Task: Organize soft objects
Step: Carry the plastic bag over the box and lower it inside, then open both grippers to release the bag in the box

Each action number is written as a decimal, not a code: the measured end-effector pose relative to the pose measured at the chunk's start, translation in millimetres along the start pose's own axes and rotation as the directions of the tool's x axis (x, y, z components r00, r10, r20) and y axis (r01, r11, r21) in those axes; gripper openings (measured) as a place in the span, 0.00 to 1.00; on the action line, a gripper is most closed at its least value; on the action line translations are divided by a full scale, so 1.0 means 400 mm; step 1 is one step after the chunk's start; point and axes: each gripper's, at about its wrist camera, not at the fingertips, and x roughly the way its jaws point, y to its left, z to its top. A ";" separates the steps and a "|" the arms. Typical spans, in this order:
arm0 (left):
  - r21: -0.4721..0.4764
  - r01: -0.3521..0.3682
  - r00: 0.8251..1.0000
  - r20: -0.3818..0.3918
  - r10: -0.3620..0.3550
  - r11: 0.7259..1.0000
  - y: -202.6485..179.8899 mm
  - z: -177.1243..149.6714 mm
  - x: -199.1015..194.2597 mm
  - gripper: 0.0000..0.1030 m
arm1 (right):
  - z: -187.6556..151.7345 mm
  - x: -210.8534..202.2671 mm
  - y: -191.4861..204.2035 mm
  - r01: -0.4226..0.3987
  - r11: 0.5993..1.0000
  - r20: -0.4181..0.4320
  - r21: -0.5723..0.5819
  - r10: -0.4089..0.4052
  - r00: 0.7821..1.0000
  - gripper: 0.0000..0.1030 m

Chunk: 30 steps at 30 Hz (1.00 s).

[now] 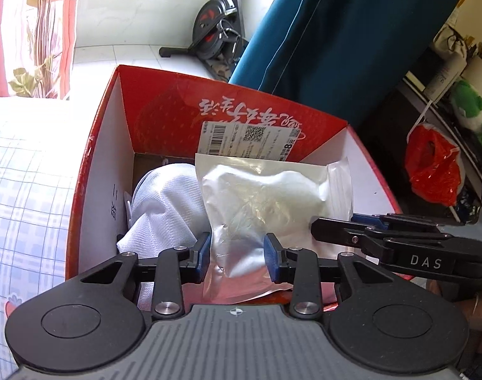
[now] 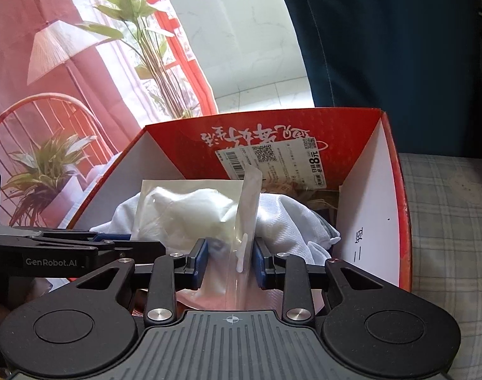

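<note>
A red cardboard box with white inner walls stands open on the bed; it also shows in the right wrist view. Inside lie a white mesh cloth and a clear plastic bag of white stuffing. My left gripper has its blue pads on either side of the bag's near end, with a gap on each side. My right gripper straddles the bag's sealed edge the same way, and its fingers also reach in from the right in the left wrist view. The cloth lies under the bag.
A checked bedsheet surrounds the box. A dark blue hanging fabric stands behind it. An exercise bike is on the floor beyond. A red plastic bag and shelves are at the right. A printed curtain is at the left.
</note>
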 end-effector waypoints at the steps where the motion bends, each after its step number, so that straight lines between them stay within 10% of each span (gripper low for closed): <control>1: 0.009 -0.008 1.000 -0.009 0.008 1.000 0.000 0.003 0.004 0.37 | 0.005 0.007 -0.001 0.005 1.000 -0.015 -0.004 -0.005 1.000 0.27; 21: 0.034 -0.023 0.998 -0.060 0.025 0.999 -0.013 -0.019 0.006 0.37 | -0.017 0.001 -0.003 -0.038 0.999 -0.078 0.004 0.039 0.996 0.25; 30: 0.084 -0.054 0.998 0.028 0.052 0.995 -0.057 -0.030 -0.089 0.70 | -0.046 -0.064 0.035 0.031 0.998 -0.012 -0.058 -0.031 0.999 0.46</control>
